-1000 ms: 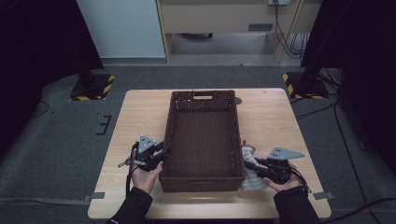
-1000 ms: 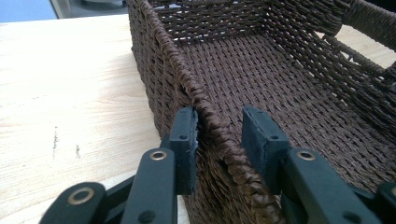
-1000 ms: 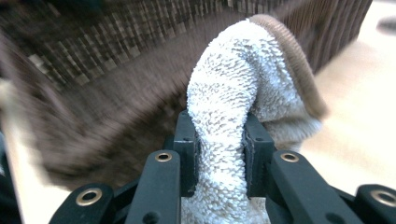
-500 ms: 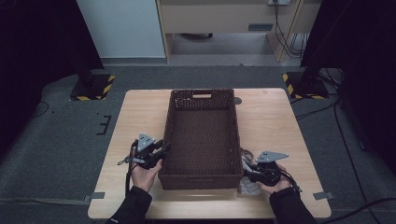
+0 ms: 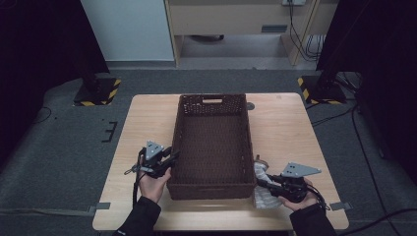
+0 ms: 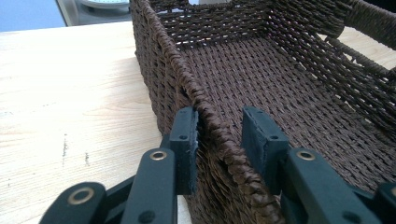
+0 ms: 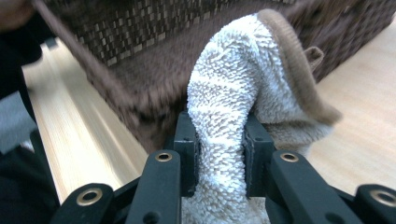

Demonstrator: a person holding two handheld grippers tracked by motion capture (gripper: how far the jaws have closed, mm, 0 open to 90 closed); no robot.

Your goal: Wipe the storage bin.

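Nearest the person, at the table's (image 5: pixel 285 123) front right, the right gripper (image 7: pixel 219 140) has its jaws clamped on a fold of white terry towel (image 7: pixel 224 93) with a brown edging; the cloth bulges out above the pads and sags below them, just beside the near right corner of the basket (image 5: pixel 211 142). In the high view the towel (image 5: pixel 263 189) lies bunched on the wood between that corner and the right gripper (image 5: pixel 268 186). It looks light, soft and floppy, so it should drape and trail whichever way it is lifted; a pinch through a thick fold, as here, seems safer than one on the thin brown hem, which could slide free. On the other side, the left gripper (image 6: pixel 219 135) straddles the basket's braided left rim (image 6: pixel 205 112), one pad outside the wall, the other inside; the outer pad touches the weave while the inner one stands a little apart, so the jaws are not pressing. The basket is stiff woven wicker, probably light, and its rim gives a firm, rough hold. Farther off, its empty floor runs to the far wall with a handle slot (image 5: pixel 212 101).
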